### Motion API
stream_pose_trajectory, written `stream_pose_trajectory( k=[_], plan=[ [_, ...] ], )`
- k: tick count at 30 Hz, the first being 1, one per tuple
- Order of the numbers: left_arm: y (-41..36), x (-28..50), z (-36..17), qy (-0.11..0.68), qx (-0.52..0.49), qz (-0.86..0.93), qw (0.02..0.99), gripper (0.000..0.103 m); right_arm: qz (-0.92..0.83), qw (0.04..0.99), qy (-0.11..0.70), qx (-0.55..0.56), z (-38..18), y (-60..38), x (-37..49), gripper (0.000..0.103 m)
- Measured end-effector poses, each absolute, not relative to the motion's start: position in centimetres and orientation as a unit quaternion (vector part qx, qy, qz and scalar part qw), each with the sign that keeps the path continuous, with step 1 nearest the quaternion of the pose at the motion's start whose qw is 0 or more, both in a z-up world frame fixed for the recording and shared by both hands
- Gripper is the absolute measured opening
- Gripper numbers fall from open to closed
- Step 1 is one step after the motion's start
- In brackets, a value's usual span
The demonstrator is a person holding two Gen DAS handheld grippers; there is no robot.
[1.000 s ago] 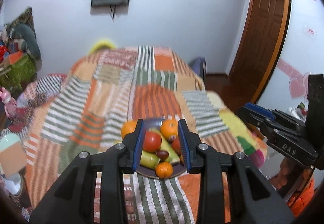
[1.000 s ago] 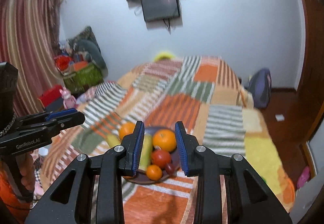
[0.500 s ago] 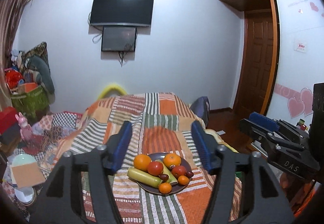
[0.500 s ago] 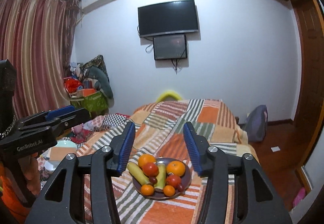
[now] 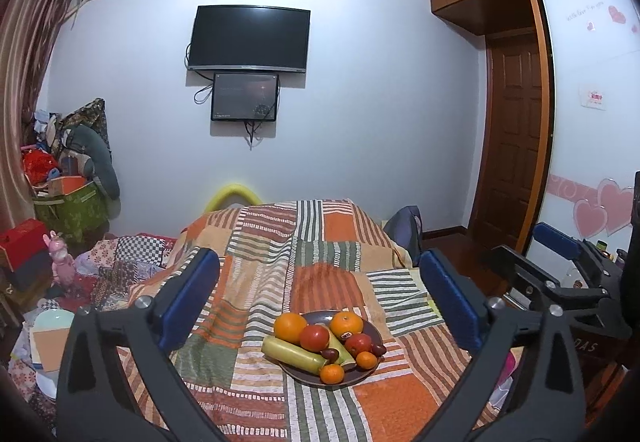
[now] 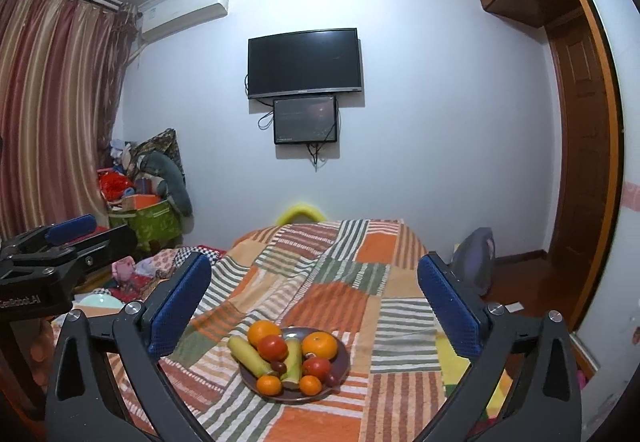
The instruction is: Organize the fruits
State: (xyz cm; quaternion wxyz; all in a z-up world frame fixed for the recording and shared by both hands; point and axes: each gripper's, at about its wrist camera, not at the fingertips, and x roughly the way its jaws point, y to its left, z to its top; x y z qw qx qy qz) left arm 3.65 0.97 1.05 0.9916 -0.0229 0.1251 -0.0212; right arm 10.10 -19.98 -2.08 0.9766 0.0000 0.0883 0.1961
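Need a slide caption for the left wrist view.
Left claw opening, nothing between its jaws, above a plate of fruit on a striped bedspread.

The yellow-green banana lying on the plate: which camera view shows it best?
The left wrist view: the banana lies broadside at the plate's left edge, its whole length visible. In the right wrist view the same banana is foreshortened, and a red fruit touches its side.
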Motion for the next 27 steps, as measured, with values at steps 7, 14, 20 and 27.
stream_pose_trajectory(
  k=[7, 14, 20, 27],
  plan=[
    [0.74, 3.23, 0.89, 0.124, -0.018, -0.017, 0.992, 0.103, 0.197, 0.976, 0.093, -0.004, -2.43, -19.87, 9.78, 0.103],
    [0.67, 3.38, 0.79, 0.126, -0.02, -0.014, 0.992, 0.103, 0.199, 0.975, 0.096, -0.005, -2.52, -19.92, 9.66, 0.103],
    [0.69, 3.48, 0.81, 0.127, -0.021, -0.014, 0.992, 0.103, 0.2, 0.975, 0.098, -0.004, -2.52, -19.97, 9.65, 0.103],
    [0.68, 3.53, 0.78, 0.127, -0.019, -0.014, 0.992, 0.103, 0.2, 0.975, 0.097, -0.002, -2.51, -20.05, 9.61, 0.103]
  ],
)
